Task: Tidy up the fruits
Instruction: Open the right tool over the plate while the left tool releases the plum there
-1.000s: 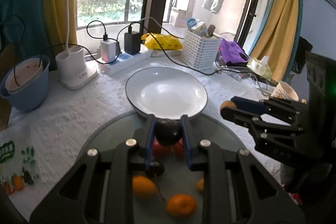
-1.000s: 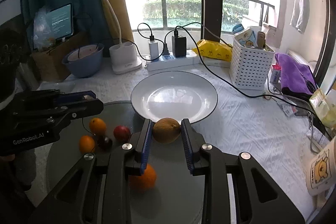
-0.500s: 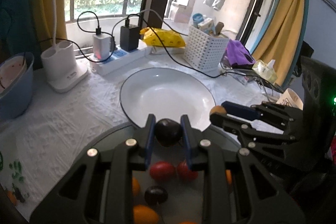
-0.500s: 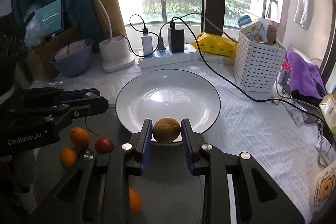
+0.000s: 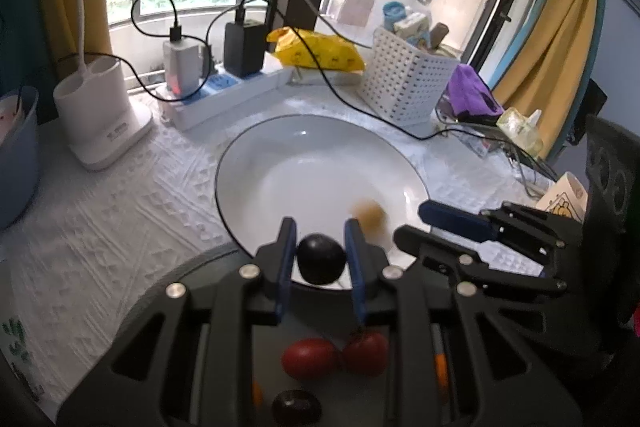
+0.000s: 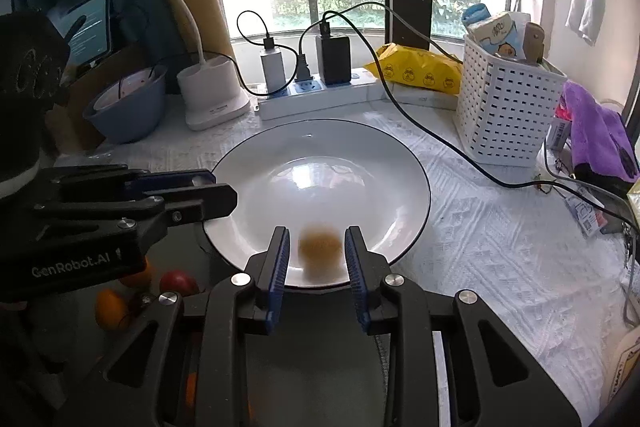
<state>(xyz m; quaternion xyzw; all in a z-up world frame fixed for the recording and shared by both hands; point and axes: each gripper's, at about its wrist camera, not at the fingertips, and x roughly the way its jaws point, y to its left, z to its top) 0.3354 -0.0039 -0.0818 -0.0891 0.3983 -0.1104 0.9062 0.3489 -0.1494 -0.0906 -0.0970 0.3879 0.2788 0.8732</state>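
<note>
A white plate (image 5: pixel 304 155) with a dark rim lies on the white cloth; it also shows in the right wrist view (image 6: pixel 392 171). My left gripper (image 5: pixel 320 259) is shut on a dark plum (image 5: pixel 322 259) over the plate's near rim. My right gripper (image 6: pixel 318 251) stands open over the plate's near side, and a blurred brown fruit (image 6: pixel 320 247) sits between its jaws without touching them. That fruit shows blurred in the left wrist view (image 5: pixel 370 213), left of the right gripper (image 5: pixel 440 227). Red fruits (image 5: pixel 310 357), a dark plum (image 5: pixel 296 407) and oranges (image 6: pixel 110 307) lie on the dark round tray (image 6: pixel 320 367).
A white perforated basket (image 6: pixel 508 107), a power strip with chargers and cables (image 6: pixel 316 89), a lamp base (image 6: pixel 212 95), a blue bowl (image 6: pixel 128 107), a yellow packet (image 6: pixel 420 71) and a purple cloth (image 6: pixel 596 135) surround the plate.
Both grippers moved forward over the plate's near rim. The right gripper opened and let go of the brown fruit, which now blurs over the plate. The left still holds the plum.
</note>
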